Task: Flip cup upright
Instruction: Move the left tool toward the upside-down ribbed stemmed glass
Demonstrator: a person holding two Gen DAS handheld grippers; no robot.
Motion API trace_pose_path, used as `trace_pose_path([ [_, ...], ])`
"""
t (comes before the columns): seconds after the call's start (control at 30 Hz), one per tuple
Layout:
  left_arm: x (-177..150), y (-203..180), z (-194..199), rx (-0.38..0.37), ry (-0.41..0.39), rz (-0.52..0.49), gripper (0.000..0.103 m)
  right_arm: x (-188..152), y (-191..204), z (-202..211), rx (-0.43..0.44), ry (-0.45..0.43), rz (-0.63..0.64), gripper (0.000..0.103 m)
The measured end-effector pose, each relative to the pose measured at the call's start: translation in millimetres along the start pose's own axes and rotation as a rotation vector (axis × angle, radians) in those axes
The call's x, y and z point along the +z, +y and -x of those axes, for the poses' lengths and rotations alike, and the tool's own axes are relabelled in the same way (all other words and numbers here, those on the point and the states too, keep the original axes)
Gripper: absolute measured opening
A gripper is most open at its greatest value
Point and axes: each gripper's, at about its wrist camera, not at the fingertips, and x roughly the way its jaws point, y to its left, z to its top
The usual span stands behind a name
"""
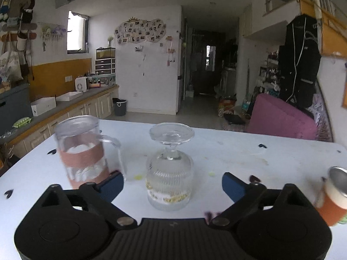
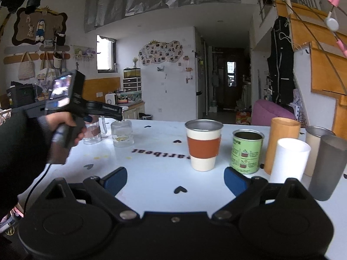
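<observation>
A ribbed clear glass cup (image 1: 169,173) stands upside down on the white table (image 1: 238,151), foot up, rim on the table. My left gripper (image 1: 172,187) is open, its blue fingers on either side of the cup and apart from it. The cup also shows in the right wrist view (image 2: 122,134), far left, under the left gripper's fingers (image 2: 112,110). My right gripper (image 2: 175,179) is open and empty, low over the table's front, in front of a white cup with an orange sleeve (image 2: 203,144).
A clear glass mug with a pink band (image 1: 85,151) stands upright left of the cup. At the right stand a green tin (image 2: 247,151), an orange tube (image 2: 282,143), a white cup (image 2: 290,162) and a grey tumbler (image 2: 327,166).
</observation>
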Motion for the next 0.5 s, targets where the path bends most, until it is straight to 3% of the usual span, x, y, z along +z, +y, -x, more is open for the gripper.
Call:
trace_pose_path([
  [0.13,-2,-10,-24,0.068,-0.02,-0.048,0.091,-3,-11,0,-0.012,0.004,-0.014,0.097],
  [0.37,-6,-9,-59,0.136,0.046,-0.031,0.088,-7,-22,1,-0.027,0.008,-0.03,0.097],
  [0.5,-8,-6,-64,0.093,0.062,-0.001,0.07,-9,-27,2,-0.034,0.009,-0.037,0.097],
])
